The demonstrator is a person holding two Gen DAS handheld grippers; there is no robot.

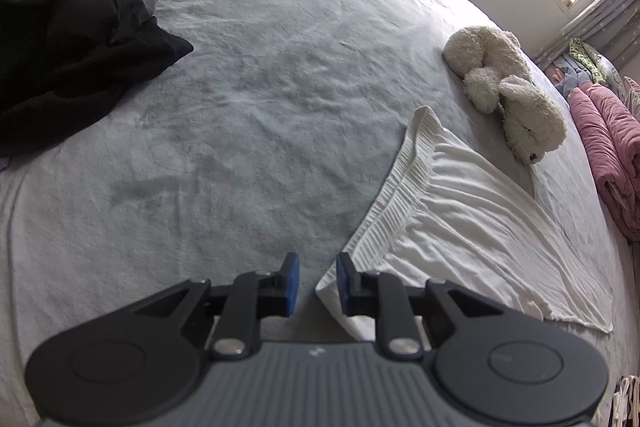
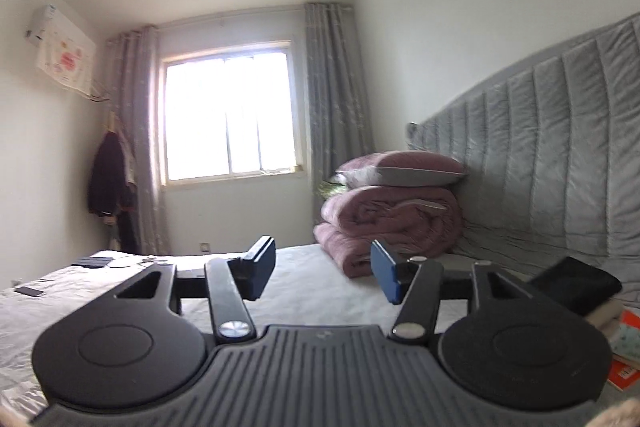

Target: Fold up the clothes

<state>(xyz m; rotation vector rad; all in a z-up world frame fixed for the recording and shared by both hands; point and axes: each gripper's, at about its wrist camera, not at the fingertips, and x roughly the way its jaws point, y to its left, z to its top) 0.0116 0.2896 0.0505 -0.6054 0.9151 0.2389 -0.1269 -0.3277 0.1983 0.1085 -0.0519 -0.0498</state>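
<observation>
White garment [image 1: 472, 211]: lay flat on the bed [image 1: 248, 99], just beside the plush toy [image 1: 508, 87]. My left hand-held gripper [image 1: 318, 283] hovered at its corner, jaws apart, empty. My right hand-held gripper [image 2: 323, 273] was raised, agape, empty.

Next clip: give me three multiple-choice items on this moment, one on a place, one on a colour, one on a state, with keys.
1. Where is the plush toy relative to the white garment?
A. beyond it
B. under it
C. inside it

2. What colour is the folded quilt by the headboard?
A. green
B. pink
C. black

3. How is the left gripper?
A. shut on cloth
B. open, empty
C. out of view

Key: 1 A, the toy lies farther up the bed; 2 B, it looks dusty pink; 3 B, a clear gap between the pads.
</observation>
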